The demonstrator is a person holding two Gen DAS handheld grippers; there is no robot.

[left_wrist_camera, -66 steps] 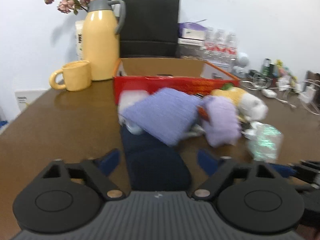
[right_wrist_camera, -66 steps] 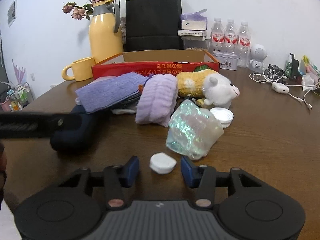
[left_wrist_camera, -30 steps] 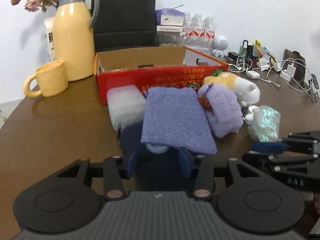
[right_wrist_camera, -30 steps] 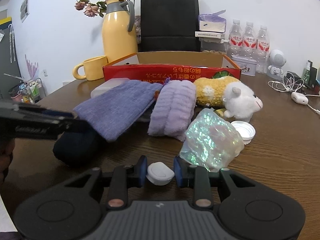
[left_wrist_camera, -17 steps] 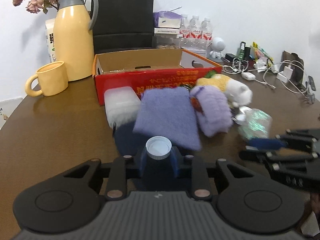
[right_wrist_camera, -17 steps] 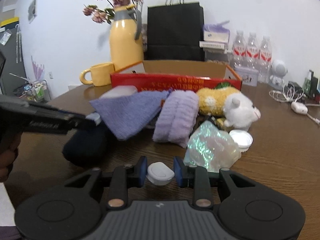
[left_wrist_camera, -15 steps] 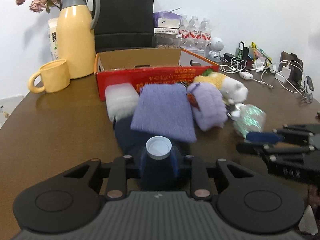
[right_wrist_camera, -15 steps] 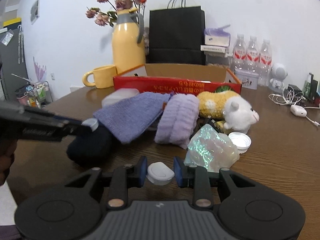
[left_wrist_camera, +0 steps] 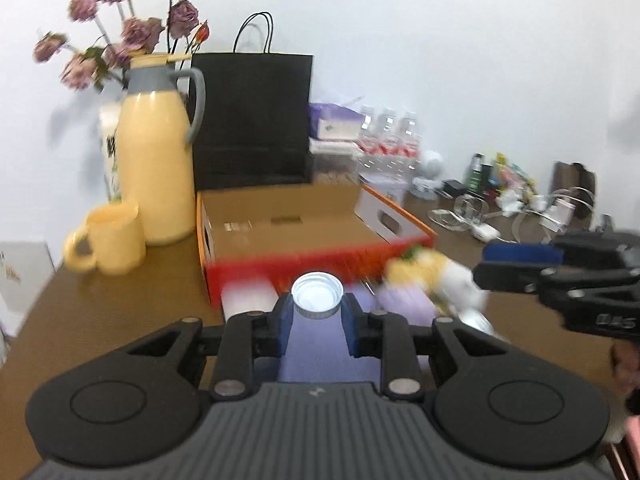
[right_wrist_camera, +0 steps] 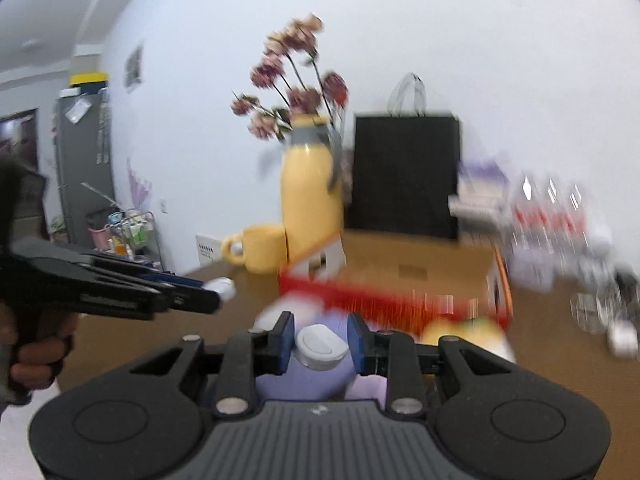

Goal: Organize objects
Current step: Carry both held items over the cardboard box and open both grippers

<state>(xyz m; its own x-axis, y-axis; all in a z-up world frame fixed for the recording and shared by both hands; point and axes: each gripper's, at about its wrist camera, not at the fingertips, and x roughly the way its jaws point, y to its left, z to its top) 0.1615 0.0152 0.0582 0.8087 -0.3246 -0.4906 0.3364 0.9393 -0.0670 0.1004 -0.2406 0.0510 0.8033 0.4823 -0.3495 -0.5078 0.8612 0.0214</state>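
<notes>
**White caps pinched in both grippers above the cluttered table**

Blue-padded, the left gripper (left_wrist_camera: pixel 317 312) clamps a round white bottle cap (left_wrist_camera: pixel 317 296) between its fingers, open side up. The right gripper (right_wrist_camera: pixel 320 340) pinches a small white rounded lid (right_wrist_camera: pixel 322 343) the same way, its pads tight on either side. Both are held up off the brown wooden table (left_wrist_camera: pixel 100 312). Below and just beyond them lie a lilac cloth (left_wrist_camera: pixel 320 354), a purple fuzzy roll (left_wrist_camera: pixel 404 304) and a yellow-and-white plush toy (left_wrist_camera: pixel 436 276), all blurred. Behind these stands the open red cardboard box (left_wrist_camera: pixel 288 224). Left of it are a yellow mug (left_wrist_camera: pixel 110 244) and a yellow thermos jug (left_wrist_camera: pixel 154 168), with a black paper bag (left_wrist_camera: pixel 252 120) against the white wall.
</notes>
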